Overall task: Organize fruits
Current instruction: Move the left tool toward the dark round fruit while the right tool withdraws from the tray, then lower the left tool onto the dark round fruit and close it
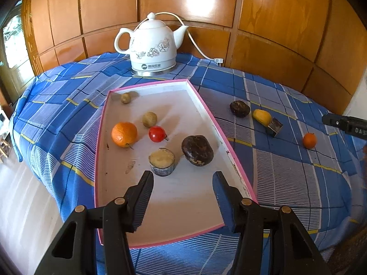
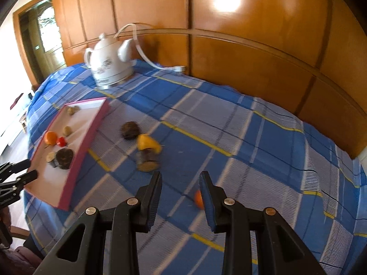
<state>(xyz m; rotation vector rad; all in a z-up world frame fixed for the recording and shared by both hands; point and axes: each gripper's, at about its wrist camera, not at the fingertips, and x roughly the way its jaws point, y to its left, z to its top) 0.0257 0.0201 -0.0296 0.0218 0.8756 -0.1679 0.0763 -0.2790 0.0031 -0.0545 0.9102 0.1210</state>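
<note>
Shallow white pink-rimmed cardboard tray (image 1: 199, 105) on the blue plaid-covered desk (image 1: 286, 171) collects sorted fruit. Left claw (image 1: 183, 178), spread and empty, hangs over the tray. Right claw (image 2: 181, 178), spread and empty, nears the small orange tangerine (image 2: 199, 199) lying outside it.

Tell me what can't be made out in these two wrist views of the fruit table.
- Small orange fruit, right wrist view: partly hidden behind the right gripper's finger; touching or apart, unclear.
- Yellow fruit and cut piece, right wrist view: motion blur hides detail.
- Right gripper, left wrist view: cut off by the right edge, jaws unseen.
- Kettle label, left wrist view: too small to read.
- Tray near corner, left wrist view: covered by the left gripper.
</note>
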